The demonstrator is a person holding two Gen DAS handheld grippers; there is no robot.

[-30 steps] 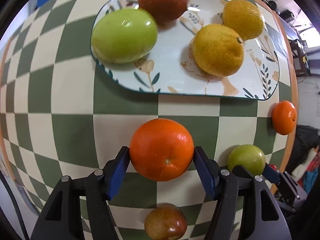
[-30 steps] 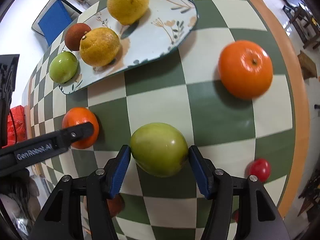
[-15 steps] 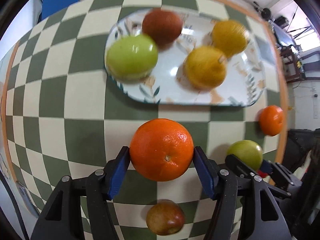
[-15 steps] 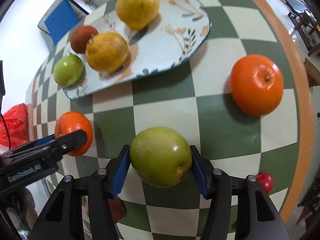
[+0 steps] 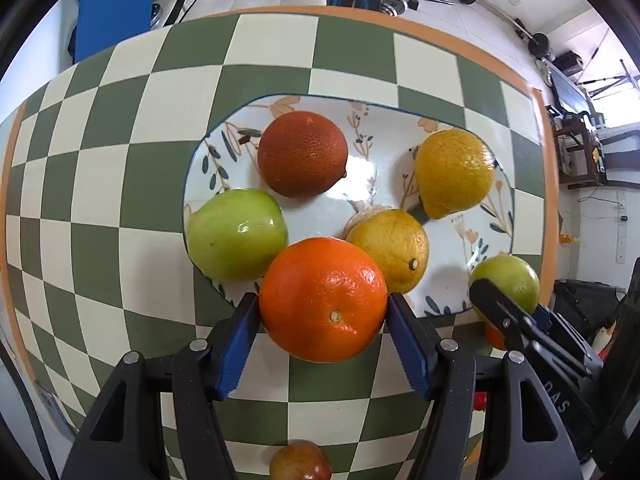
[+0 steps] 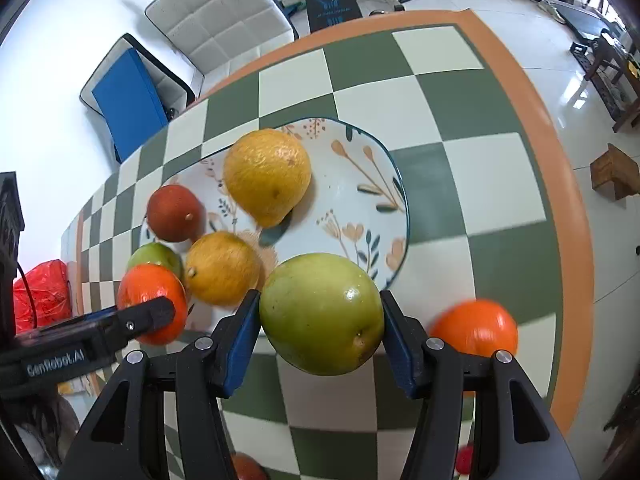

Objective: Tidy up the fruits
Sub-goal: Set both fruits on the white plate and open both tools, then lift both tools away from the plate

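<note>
My left gripper (image 5: pixel 323 320) is shut on an orange (image 5: pixel 322 299) and holds it in the air over the near rim of the floral plate (image 5: pixel 460 264). My right gripper (image 6: pixel 320 328) is shut on a green apple (image 6: pixel 321 313), lifted at the plate's near edge (image 6: pixel 394 256); it also shows in the left wrist view (image 5: pixel 510 280). On the plate lie a green apple (image 5: pixel 236 234), a dark red orange (image 5: pixel 302 153) and two yellow lemons (image 5: pixel 454 172) (image 5: pixel 390 250).
A second orange (image 6: pixel 476 326) rests on the checkered table (image 6: pixel 460 92) right of the plate. A reddish fruit (image 5: pixel 300 465) lies below my left gripper and a small red fruit (image 6: pixel 464 459) near the table's orange border. Chairs stand beyond the far edge.
Both grippers rose off the table with their fruits and moved forward to the plate's near rim. The plate now sits lower and nearer in both views.
</note>
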